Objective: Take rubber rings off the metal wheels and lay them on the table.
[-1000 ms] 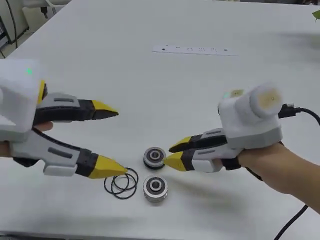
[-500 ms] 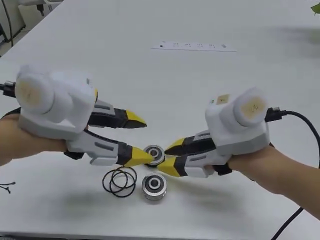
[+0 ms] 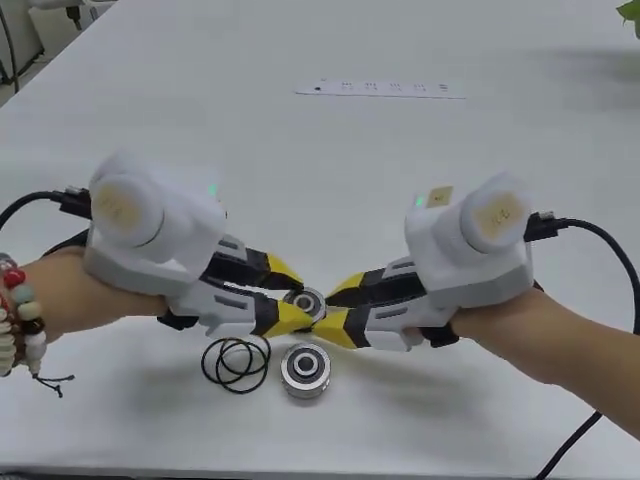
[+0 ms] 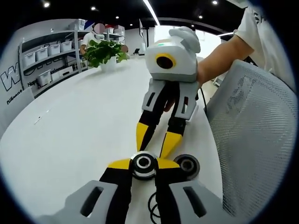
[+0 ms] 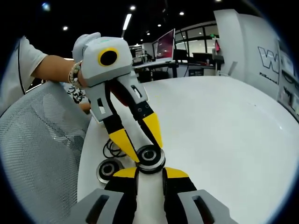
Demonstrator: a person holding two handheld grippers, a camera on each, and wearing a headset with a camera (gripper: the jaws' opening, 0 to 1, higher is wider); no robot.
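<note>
Both grippers are seen tip to tip at one metal wheel (image 3: 307, 300) near the front edge of the tabletop (image 3: 400, 180). The left gripper (image 3: 297, 298) is closed on this wheel, which is clamped between its yellow tips. The right gripper (image 3: 334, 306) is set against the wheel's rim with its jaws narrowly apart; whether the rim is gripped cannot be told. A second wheel (image 3: 305, 368) is lying flat just in front, and loose rubber rings (image 3: 237, 360) are lying beside it on the tabletop, overlapped.
</note>
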